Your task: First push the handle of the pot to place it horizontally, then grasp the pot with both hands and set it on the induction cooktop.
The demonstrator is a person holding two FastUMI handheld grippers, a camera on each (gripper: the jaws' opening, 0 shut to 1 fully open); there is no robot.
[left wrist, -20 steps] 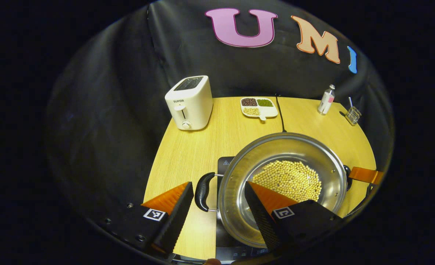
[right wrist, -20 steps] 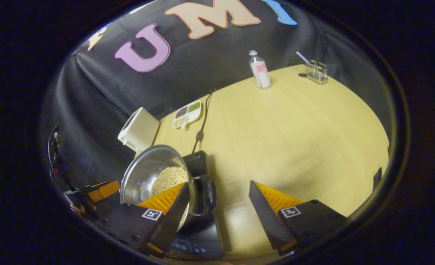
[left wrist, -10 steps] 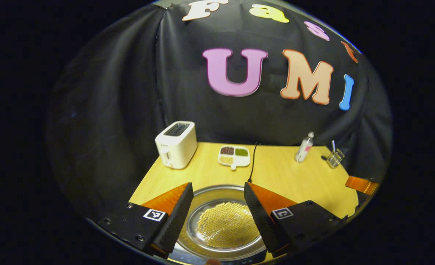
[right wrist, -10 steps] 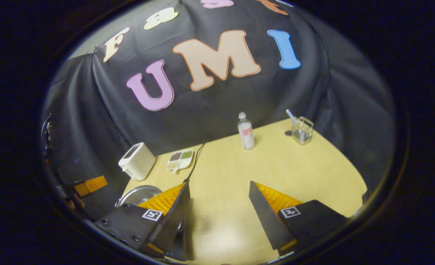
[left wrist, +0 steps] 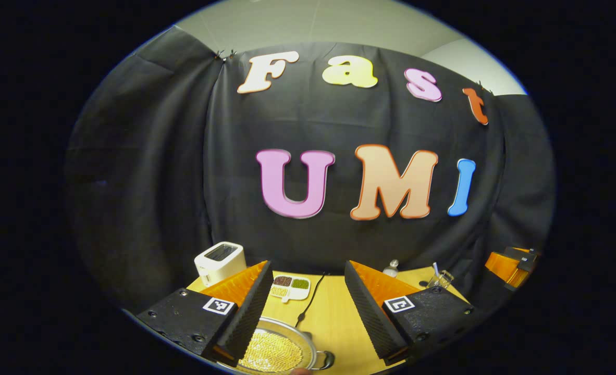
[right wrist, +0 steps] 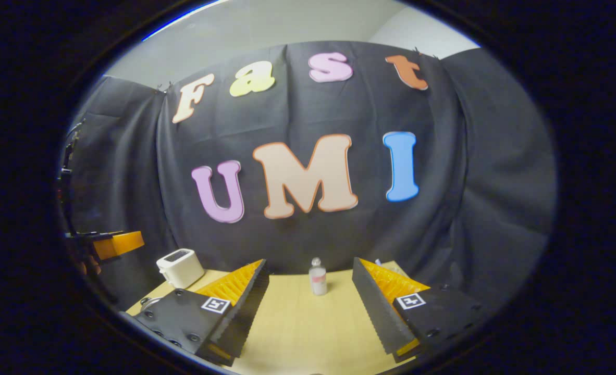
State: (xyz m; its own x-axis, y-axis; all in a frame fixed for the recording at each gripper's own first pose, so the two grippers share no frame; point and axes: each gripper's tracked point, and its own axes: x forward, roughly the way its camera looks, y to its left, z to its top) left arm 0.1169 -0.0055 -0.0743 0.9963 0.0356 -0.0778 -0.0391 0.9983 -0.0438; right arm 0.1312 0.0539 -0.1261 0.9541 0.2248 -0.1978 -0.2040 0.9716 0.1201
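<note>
Pot (left wrist: 279, 351) at the table's (left wrist: 334, 317) near edge, toaster (left wrist: 219, 262) behind-left, divided dish (left wrist: 291, 287) behind, bottle (left wrist: 391, 269) far right.

Left hand-held gripper (left wrist: 304, 307) and right hand-held gripper (right wrist: 310, 307) — both jaws spread, nothing held.

In the left gripper view, the left gripper (left wrist: 304, 297) is seen as two wedge-shaped jaws tapering forward, their inner faces ribbed with fine ridges. Each jaw is carried on a matte block body on which a small square black-and-white coded marker is fixed, and round screw heads are set along the block edges. In the right gripper view, the right gripper (right wrist: 310, 302) is built the same way: two toothed wedges, a square coded marker on each block, and several screws dotted along the left block's lower edge
</note>
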